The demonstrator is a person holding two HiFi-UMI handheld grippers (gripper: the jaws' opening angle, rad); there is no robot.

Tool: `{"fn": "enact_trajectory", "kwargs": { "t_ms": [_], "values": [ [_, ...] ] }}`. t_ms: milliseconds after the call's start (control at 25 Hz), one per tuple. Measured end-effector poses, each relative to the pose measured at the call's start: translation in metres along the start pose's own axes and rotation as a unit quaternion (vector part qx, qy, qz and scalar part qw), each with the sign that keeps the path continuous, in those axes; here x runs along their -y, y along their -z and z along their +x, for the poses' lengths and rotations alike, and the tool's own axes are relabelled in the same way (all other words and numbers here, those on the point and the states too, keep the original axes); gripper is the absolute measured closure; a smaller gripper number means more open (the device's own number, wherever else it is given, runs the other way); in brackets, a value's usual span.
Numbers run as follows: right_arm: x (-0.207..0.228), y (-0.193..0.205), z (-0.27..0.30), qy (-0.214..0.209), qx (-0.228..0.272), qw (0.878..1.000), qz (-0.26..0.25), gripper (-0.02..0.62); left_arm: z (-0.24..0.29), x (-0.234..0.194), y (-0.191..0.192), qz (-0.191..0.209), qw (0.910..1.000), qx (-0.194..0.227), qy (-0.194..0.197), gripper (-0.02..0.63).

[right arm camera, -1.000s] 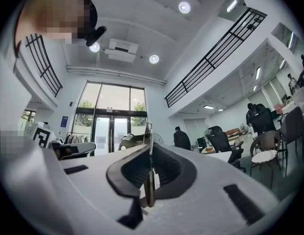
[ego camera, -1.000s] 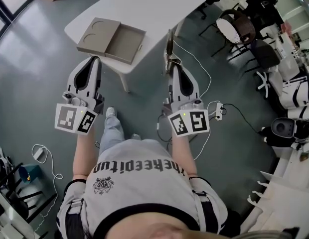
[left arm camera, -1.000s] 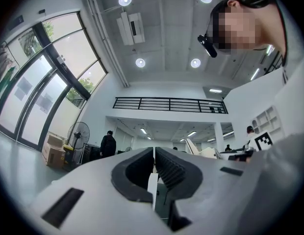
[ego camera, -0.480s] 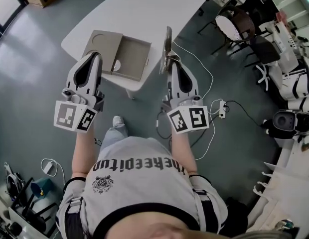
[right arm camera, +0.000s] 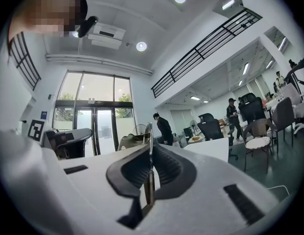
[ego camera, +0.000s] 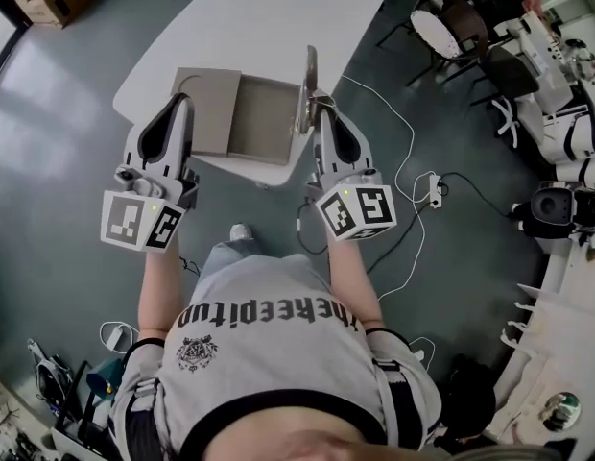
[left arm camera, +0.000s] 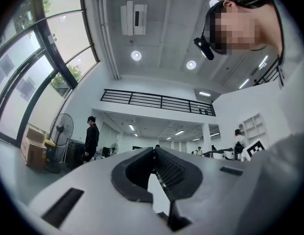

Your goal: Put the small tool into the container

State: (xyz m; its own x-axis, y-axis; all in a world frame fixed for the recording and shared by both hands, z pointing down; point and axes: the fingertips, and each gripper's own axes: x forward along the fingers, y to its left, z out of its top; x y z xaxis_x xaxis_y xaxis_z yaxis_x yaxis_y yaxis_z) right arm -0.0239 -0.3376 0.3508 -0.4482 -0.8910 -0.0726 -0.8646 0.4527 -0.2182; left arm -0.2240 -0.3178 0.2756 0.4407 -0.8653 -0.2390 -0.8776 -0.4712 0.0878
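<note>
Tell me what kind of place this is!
Probably a big open office or lab workspace: there's a white table, office chairs, a power strip with cables on the grey floor, and a balcony railing up high.

Entry, seen from above: a white table is noted, with a shallow grey-brown container laid open near its front edge and its lid folded out flat to the left. The left gripper is held over the lid. The right gripper is held just beside the container's right wall, and a thin, flat small tool is clamped upright at its tip. Contact between tool and wall cannot be settled. A power strip is seen on the grey floor.
</note>
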Motion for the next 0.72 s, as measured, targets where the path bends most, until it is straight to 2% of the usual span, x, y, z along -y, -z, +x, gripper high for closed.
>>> {"fn": "enact_trajectory", "kwargs": {
  "t_ms": [360, 720],
  "values": [
    [0.004, 0.076, 0.044, 0.029, -0.096, 0.995, -0.004, 0.594, 0.017, -0.037, 0.021, -0.017, 0.9996, -0.016, 0.017, 0.592],
    [0.019, 0.157, 0.069, 0.051, -0.204, 0.977, -0.030, 0.594, 0.022, -0.055, 0.043, -0.030, 0.9987, -0.035, 0.021, 0.592]
  ]
}}
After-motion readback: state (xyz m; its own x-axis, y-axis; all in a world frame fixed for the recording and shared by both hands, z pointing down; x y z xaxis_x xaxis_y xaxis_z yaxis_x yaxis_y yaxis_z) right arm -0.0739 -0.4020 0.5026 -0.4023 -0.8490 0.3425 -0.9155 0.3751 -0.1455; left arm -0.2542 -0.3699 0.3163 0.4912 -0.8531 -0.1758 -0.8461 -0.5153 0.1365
